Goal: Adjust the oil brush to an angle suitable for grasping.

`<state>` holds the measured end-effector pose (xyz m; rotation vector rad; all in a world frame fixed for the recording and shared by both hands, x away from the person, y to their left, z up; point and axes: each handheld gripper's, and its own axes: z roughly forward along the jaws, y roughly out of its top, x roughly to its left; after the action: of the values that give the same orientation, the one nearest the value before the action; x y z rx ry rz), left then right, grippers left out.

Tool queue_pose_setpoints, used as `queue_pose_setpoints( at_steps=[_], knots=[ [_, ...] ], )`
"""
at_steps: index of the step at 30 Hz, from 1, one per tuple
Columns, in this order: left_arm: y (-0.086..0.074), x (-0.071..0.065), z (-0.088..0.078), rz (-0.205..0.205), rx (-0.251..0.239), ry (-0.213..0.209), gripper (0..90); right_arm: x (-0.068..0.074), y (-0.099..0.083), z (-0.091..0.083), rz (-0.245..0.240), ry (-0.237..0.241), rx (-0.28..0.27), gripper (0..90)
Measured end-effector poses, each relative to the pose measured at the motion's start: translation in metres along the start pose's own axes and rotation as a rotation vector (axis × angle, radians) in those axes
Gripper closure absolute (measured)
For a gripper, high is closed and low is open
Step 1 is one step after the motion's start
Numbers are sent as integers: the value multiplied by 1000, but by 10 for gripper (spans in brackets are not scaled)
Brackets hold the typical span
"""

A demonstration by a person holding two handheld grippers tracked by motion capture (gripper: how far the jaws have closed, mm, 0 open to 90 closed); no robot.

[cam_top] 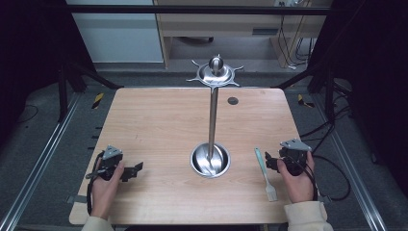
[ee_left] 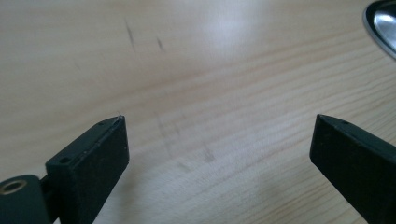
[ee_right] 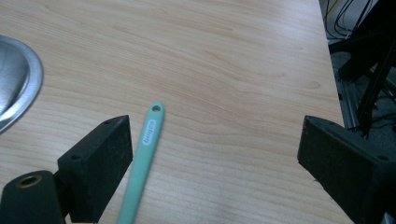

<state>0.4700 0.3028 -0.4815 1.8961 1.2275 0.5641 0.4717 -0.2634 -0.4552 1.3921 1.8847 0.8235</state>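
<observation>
A steel stand [cam_top: 212, 115] rises from a round metal base [cam_top: 210, 160] at the table's middle, with a hooked disc on top [cam_top: 214, 73]. A mint-green spatula [cam_top: 265, 174] lies flat to the right of the base, handle pointing away. My right gripper [cam_top: 269, 162] sits just right of it, held in a hand, jaws wide open; its own view has the spatula handle [ee_right: 144, 158] beside the left jaw, not gripped. My left gripper [cam_top: 134, 170] rests at the front left, open over bare wood [ee_left: 201, 93] with nothing between its jaws.
The wooden table [cam_top: 159, 120] has a small dark hole [cam_top: 233, 100] near its far edge. Metal rails run along both sides on the floor. The base's rim shows in the left gripper view [ee_left: 380, 23] and the right gripper view [ee_right: 18, 84]. Cables lie off the right edge.
</observation>
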Motion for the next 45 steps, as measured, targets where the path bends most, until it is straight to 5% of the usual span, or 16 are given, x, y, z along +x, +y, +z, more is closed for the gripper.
queue_pose_setpoints(
  at_steps=[5, 9, 14, 17, 20, 25, 29, 45],
  knots=[
    [6, -6, -31, 101, -58, 124, 43, 8, 3, -3, -16, -1, -5, 94],
    [5, -9, -37, 89, -63, 122, 43, 13, 7, -6, -43, 11, -19, 93],
    [-1, -18, -50, 124, -69, 120, 42, 14, 20, -3, -95, 2, -11, 187],
    [-14, -23, -60, 144, -68, 110, 41, 14, 31, 3, -141, 12, 24, 302],
    [-17, -26, -66, 122, -80, 85, 39, 18, 40, 13, -176, 39, 59, 444],
    [-11, -25, -65, 146, -112, 127, 39, 32, 39, 33, -197, 96, 66, 715],
    [-11, -22, -60, 143, -96, 129, 40, 42, 35, 40, -249, 114, 106, 826],
    [-10, -24, -58, 152, -92, 119, 39, 48, 18, 55, -252, 170, 261, 890]
  ],
)
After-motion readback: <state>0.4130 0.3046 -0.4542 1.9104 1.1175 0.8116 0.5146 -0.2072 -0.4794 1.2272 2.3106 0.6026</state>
